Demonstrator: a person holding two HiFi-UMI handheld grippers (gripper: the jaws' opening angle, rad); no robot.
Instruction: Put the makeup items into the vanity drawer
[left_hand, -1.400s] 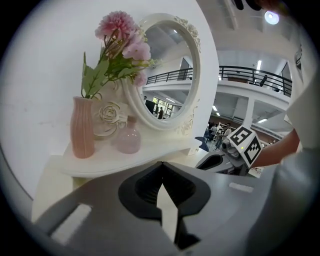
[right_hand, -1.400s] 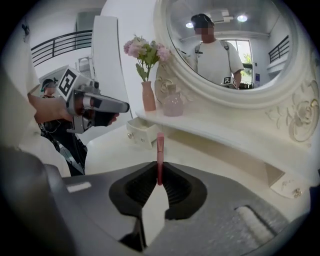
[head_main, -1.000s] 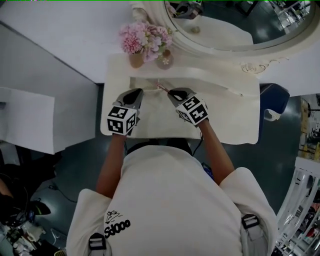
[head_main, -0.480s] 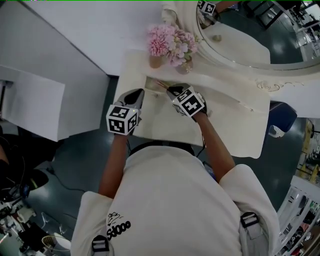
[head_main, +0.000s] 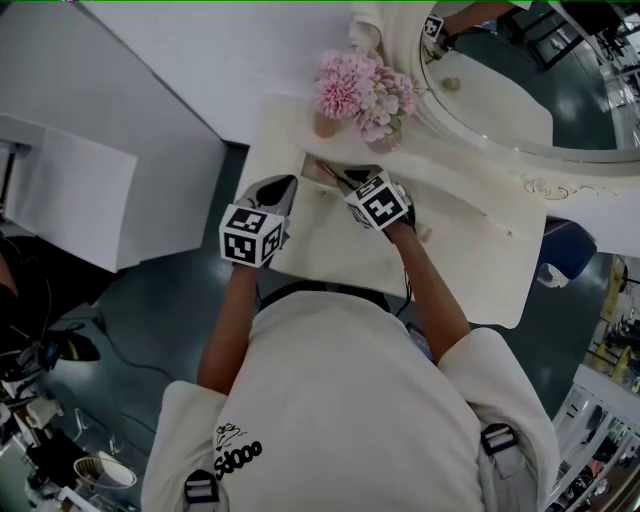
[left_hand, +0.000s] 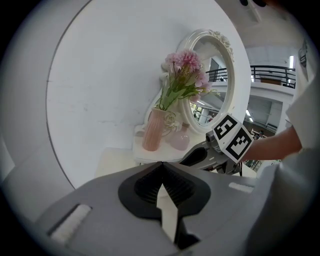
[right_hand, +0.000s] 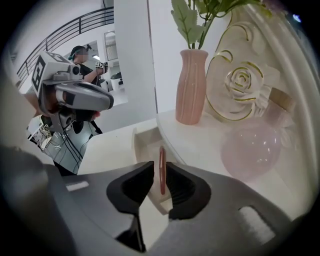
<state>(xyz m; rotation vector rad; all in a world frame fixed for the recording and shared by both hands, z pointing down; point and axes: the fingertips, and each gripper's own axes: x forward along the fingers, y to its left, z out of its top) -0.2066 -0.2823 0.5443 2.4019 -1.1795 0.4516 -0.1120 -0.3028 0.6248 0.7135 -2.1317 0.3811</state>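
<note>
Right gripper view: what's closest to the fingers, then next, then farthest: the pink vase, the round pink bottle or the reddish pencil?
1. reddish pencil, between the opening fingers.
2. round pink bottle, on the right.
3. pink vase, farther back.

Arms stretched forward, the left gripper (head_main: 283, 184) was closed and empty; the right gripper (head_main: 346, 174) was opening around a pencil (right_hand: 161, 167).

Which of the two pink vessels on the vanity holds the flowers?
The tall ribbed pink vase; greenery rises from it. The round pink bottle beside it shows no stems.
</note>
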